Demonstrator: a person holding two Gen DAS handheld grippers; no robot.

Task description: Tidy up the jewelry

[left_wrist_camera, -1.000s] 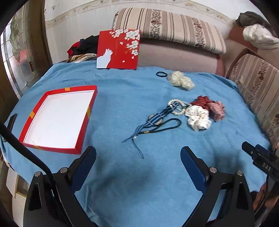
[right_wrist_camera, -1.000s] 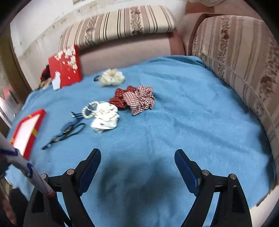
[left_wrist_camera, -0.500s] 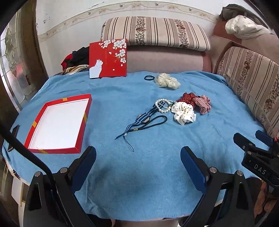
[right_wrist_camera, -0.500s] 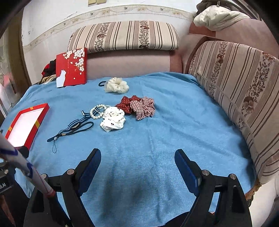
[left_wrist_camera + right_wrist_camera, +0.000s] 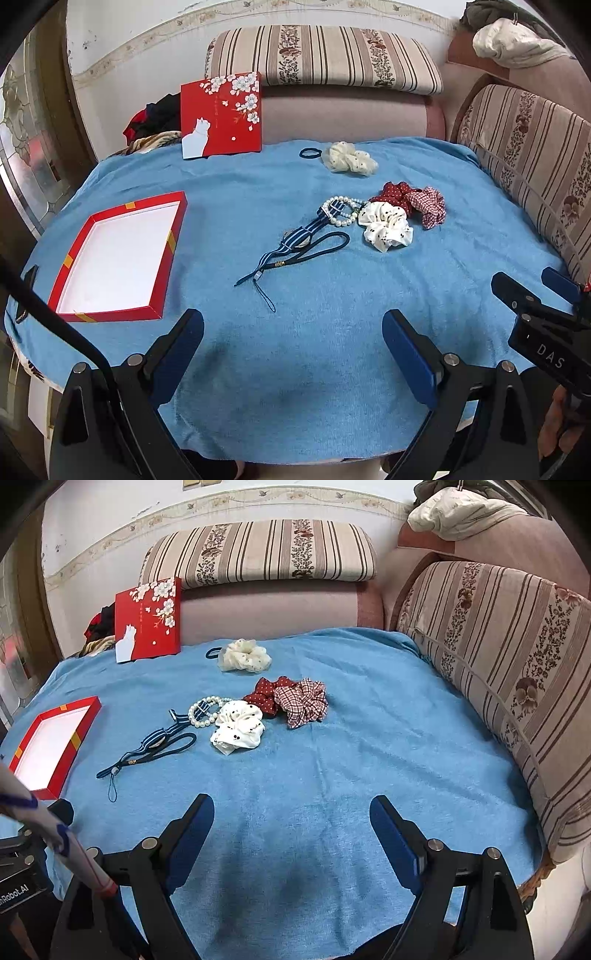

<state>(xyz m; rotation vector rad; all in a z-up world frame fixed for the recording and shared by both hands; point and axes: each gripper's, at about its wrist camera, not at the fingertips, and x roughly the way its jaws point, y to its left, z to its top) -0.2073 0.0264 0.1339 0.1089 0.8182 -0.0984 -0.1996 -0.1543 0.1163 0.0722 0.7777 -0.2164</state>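
Observation:
An open red box with a white inside lies at the table's left; it also shows in the right wrist view. Mid-table lie a pearl bracelet, a blue striped watch strap, a dark cord, a white dotted scrunchie, a red dotted scrunchie and a plaid scrunchie. Further back lie a cream scrunchie and a black hair tie. My left gripper and right gripper are open and empty, held over the near table edge.
The table has a blue cloth. The red box lid with a cat and blossoms leans against the sofa at the back. Striped sofa cushions ring the back and right. A glass door stands at the left.
Both grippers have drawn back and up from the table, so the whole table and the jewelry now look farther away. Nothing on the table moved.

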